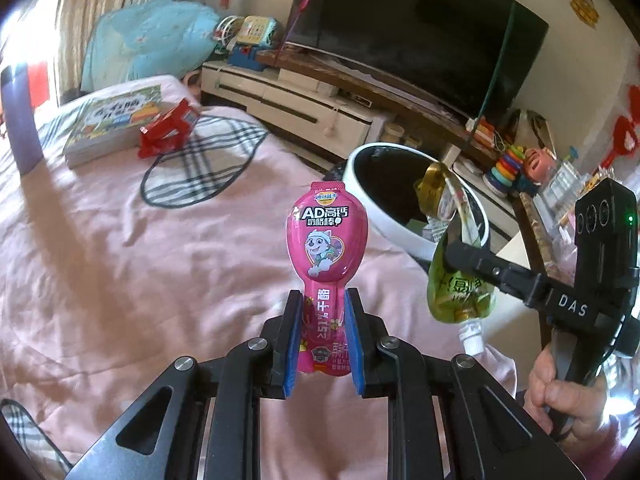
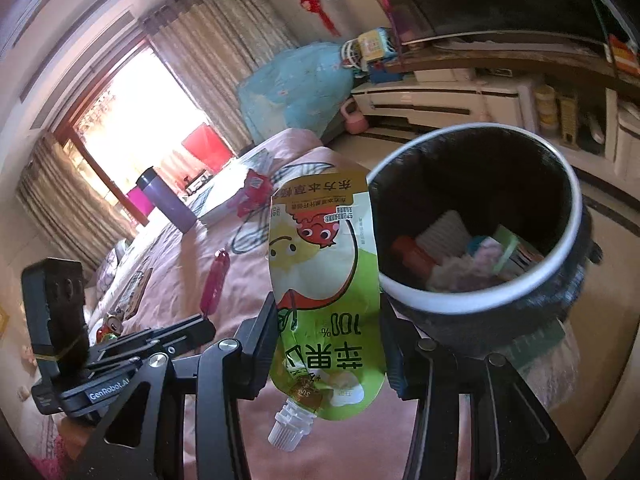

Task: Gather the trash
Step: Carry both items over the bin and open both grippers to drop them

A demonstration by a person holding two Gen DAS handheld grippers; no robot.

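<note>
My left gripper is shut on the lower end of a pink cheese-stick wrapper, held upright over the pink bed. To its right, my right gripper is shut on a green juice pouch, spout down. In the right wrist view the right gripper clamps the green pouch by its sides, just left of the trash bin. The bin is black with a white rim and holds several pieces of trash. The left gripper shows at lower left with the pink wrapper edge-on.
On the pink bedsheet lie a red crumpled packet, a book and a checked cloth. A purple cup and a can stand farther along the bed. A TV on a low cabinet is behind the bin.
</note>
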